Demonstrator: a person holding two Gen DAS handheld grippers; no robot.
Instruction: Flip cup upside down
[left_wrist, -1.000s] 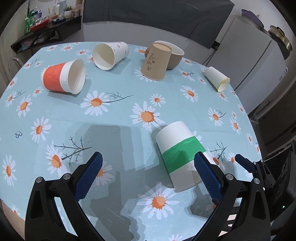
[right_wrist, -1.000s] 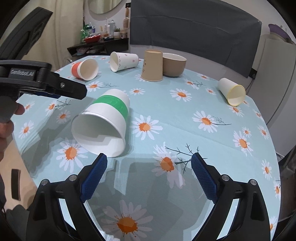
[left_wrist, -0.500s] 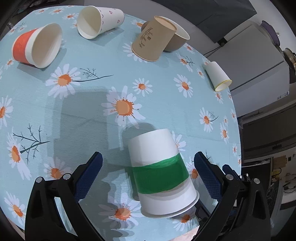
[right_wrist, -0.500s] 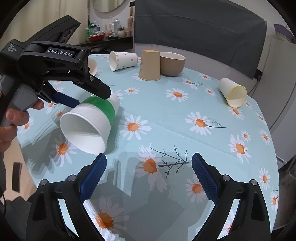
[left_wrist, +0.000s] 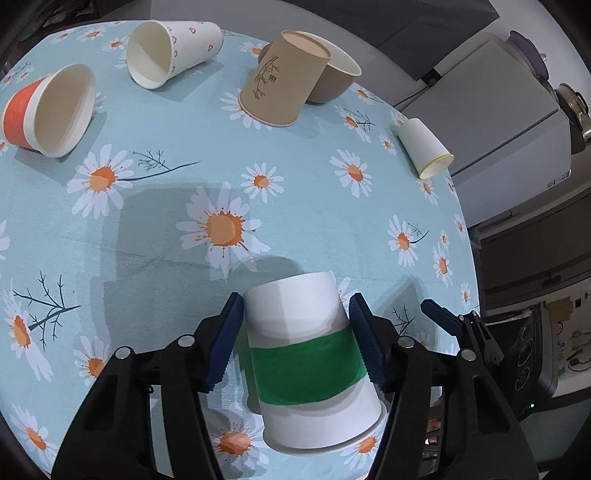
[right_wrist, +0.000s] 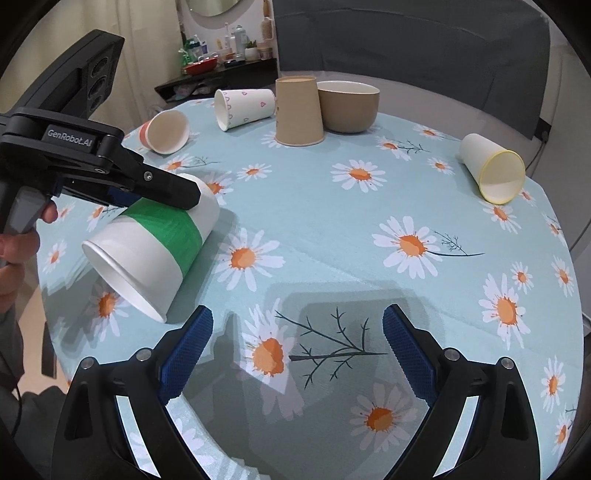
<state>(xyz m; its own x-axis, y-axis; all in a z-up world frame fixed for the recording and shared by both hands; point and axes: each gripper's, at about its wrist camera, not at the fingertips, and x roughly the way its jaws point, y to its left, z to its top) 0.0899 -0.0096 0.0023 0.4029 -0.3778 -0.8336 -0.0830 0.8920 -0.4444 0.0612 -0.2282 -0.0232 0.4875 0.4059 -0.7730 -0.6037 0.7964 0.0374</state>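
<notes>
A white paper cup with a green band (left_wrist: 306, 354) lies on its side on the daisy tablecloth, its base pointing away from me and its mouth toward the table's near edge. My left gripper (left_wrist: 295, 339) is shut on this cup, one blue pad against each side of it. In the right wrist view the cup (right_wrist: 155, 243) lies at the left with the left gripper (right_wrist: 162, 188) clamped over it. My right gripper (right_wrist: 295, 354) is open and empty above the cloth, to the right of the cup's mouth.
An orange-banded cup (left_wrist: 48, 110), a heart-print cup (left_wrist: 173, 51) and a small yellow-rimmed cup (left_wrist: 424, 147) lie on their sides. A brown cup (left_wrist: 284, 88) stands upside down against a brown bowl (left_wrist: 336, 81). The round table's edge (left_wrist: 465, 236) curves at the right.
My left gripper has come forward over the green-banded cup and closed its pads on the cup's sides. The right gripper has stayed open, drifting slightly.
</notes>
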